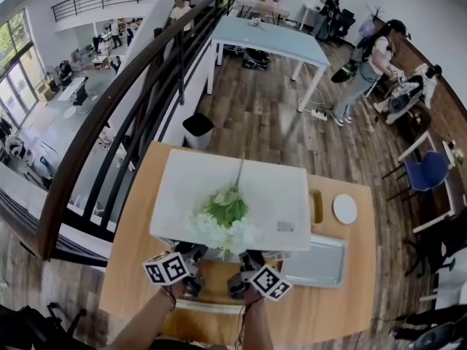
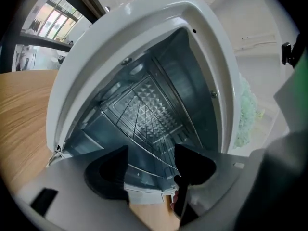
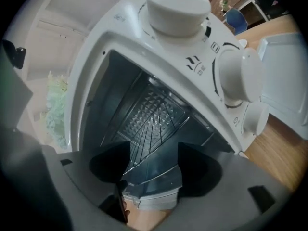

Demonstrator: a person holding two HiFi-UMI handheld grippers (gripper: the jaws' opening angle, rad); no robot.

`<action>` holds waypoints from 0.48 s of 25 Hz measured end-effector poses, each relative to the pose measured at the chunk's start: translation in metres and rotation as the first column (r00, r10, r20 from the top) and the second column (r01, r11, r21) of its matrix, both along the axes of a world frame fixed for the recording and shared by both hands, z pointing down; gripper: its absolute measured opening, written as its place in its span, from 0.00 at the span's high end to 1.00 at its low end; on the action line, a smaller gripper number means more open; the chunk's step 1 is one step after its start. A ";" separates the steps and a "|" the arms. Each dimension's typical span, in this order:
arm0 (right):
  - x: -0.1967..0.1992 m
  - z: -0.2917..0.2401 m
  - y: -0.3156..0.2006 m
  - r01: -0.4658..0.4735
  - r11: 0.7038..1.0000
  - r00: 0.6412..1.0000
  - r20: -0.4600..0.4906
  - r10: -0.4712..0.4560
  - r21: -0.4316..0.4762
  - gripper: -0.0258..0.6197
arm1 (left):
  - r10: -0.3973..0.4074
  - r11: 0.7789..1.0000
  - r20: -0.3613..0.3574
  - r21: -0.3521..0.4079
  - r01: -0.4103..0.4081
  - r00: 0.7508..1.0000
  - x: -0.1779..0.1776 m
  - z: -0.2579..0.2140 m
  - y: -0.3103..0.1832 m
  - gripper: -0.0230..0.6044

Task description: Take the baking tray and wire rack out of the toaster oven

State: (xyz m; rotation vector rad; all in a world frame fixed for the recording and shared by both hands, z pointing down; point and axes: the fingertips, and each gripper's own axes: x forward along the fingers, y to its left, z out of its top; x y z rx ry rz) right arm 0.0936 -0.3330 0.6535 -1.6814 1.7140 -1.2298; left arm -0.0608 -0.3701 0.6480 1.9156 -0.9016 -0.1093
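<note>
A white toaster oven (image 1: 190,188) stands on the wooden table, its door (image 1: 211,306) folded down toward me. Inside, the wire rack (image 2: 144,112) (image 3: 149,119) lies level above a dimpled floor panel. A silver baking tray (image 1: 317,262) (image 3: 284,76) rests on the table to the right of the oven. My left gripper (image 1: 191,286) (image 2: 151,153) and right gripper (image 1: 237,289) (image 3: 154,150) sit side by side at the oven mouth. Both are open, and only the lowered door's edge (image 2: 144,194) shows between the jaws. Neither gripper touches the rack.
A bunch of white and green flowers (image 1: 226,217) lies on the oven's top. A white plate (image 1: 344,208) and a small yellow object (image 1: 317,206) sit at the table's far right. The oven's knobs (image 3: 238,76) are on its right side. A railing (image 1: 131,115) runs past the table's left.
</note>
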 end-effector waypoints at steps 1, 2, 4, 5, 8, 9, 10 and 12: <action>0.000 0.002 -0.003 0.000 1.000 1.000 0.007 0.000 -0.001 0.51 | -0.002 1.000 -0.001 0.002 0.002 1.000 0.001 0.001 -0.002 0.51; 0.000 0.003 -0.005 -0.003 1.000 1.000 0.021 0.003 -0.004 0.51 | -0.004 1.000 -0.002 0.002 0.004 1.000 0.003 0.002 -0.004 0.51; -0.002 0.008 -0.008 -0.012 1.000 0.998 0.061 0.013 -0.019 0.51 | -0.009 1.000 -0.007 0.002 0.009 1.000 0.004 0.003 -0.007 0.51; -0.002 0.010 -0.010 -0.010 1.000 0.998 0.061 0.012 -0.021 0.51 | -0.012 1.000 -0.009 0.002 0.012 1.000 0.004 0.005 -0.008 0.51; 0.000 0.009 -0.018 0.009 1.000 1.000 0.018 -0.009 0.000 0.52 | -0.019 1.000 -0.012 -0.002 0.019 1.000 0.004 0.008 -0.012 0.51; 0.001 0.009 -0.020 0.015 1.000 1.000 0.007 -0.015 0.005 0.52 | -0.021 1.000 -0.010 -0.002 0.021 1.000 0.004 0.008 -0.013 0.51; 0.002 0.009 -0.022 0.019 1.000 1.000 0.002 -0.019 0.005 0.52 | -0.022 1.000 -0.007 -0.001 0.022 1.000 0.004 0.009 -0.014 0.51; 0.001 0.011 -0.025 0.016 1.000 1.000 0.021 -0.016 -0.005 0.52 | -0.024 1.000 -0.005 0.002 0.024 1.000 0.003 0.010 -0.017 0.51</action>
